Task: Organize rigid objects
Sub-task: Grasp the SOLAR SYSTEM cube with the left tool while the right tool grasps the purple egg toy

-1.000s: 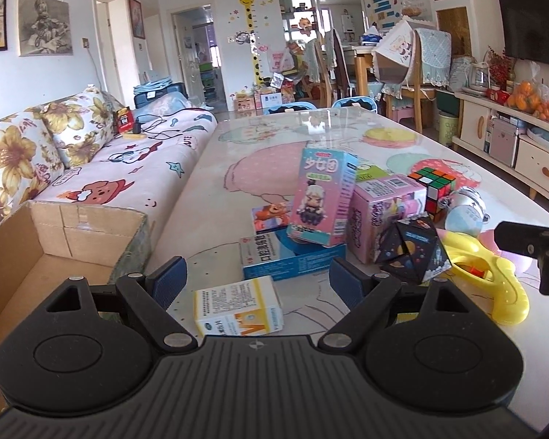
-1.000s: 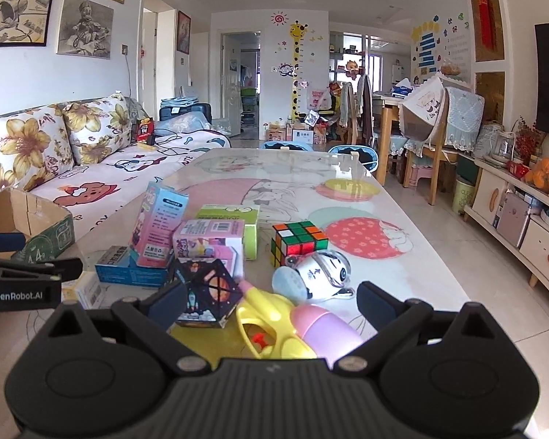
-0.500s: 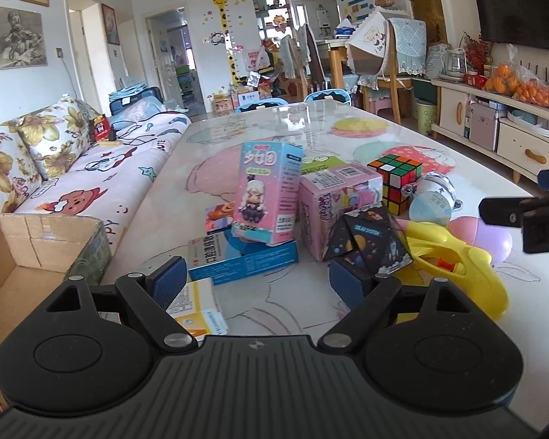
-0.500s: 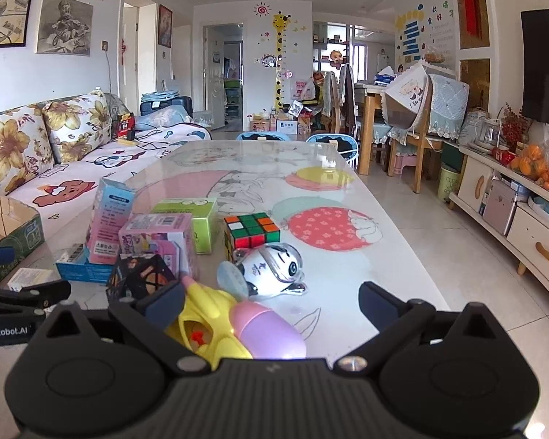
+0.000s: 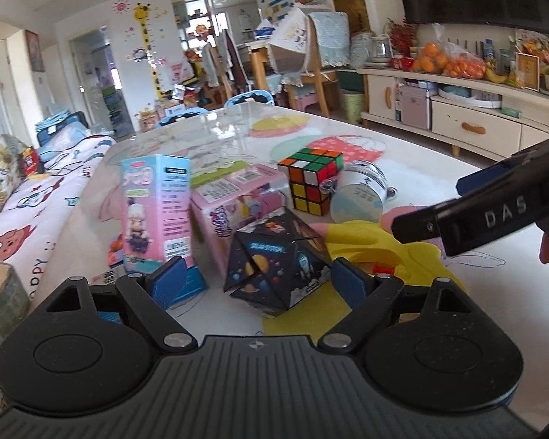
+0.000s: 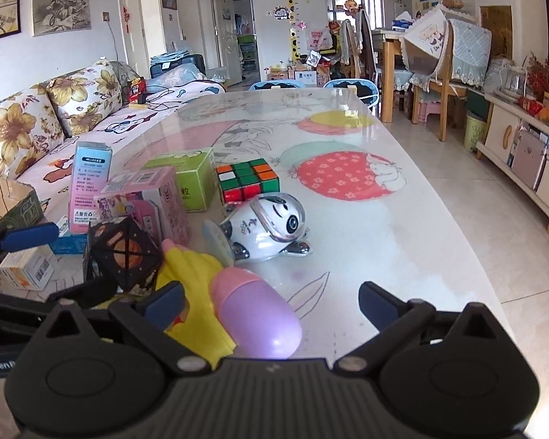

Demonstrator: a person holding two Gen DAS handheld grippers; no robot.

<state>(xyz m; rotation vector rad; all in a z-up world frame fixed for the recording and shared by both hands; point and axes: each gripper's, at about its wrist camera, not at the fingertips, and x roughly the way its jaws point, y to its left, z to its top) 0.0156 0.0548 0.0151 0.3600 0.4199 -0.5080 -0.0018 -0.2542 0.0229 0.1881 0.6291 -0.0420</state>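
Note:
My left gripper (image 5: 256, 278) is open, its fingers either side of a black space-print folding cube (image 5: 278, 267), also in the right wrist view (image 6: 122, 252). My right gripper (image 6: 271, 301) is open over a yellow and pink water gun (image 6: 238, 307), which also shows in the left wrist view (image 5: 377, 245). Behind stand a tall blue doll box (image 5: 157, 212), a pink box (image 5: 238, 201), a green box (image 6: 186, 175), a Rubik's cube (image 6: 247, 179) and a panda toy (image 6: 271, 226).
An open cardboard box (image 6: 14, 201) sits at the table's left edge beside the flowered sofa (image 6: 36, 124). A flat blue box (image 5: 186, 285) and a small white-orange carton (image 6: 25, 267) lie near it. The table's (image 6: 347, 237) right edge drops to the tiled floor.
My left gripper swung right from the white-orange carton to the black cube and came closer. My right gripper moved down and forward over the water gun.

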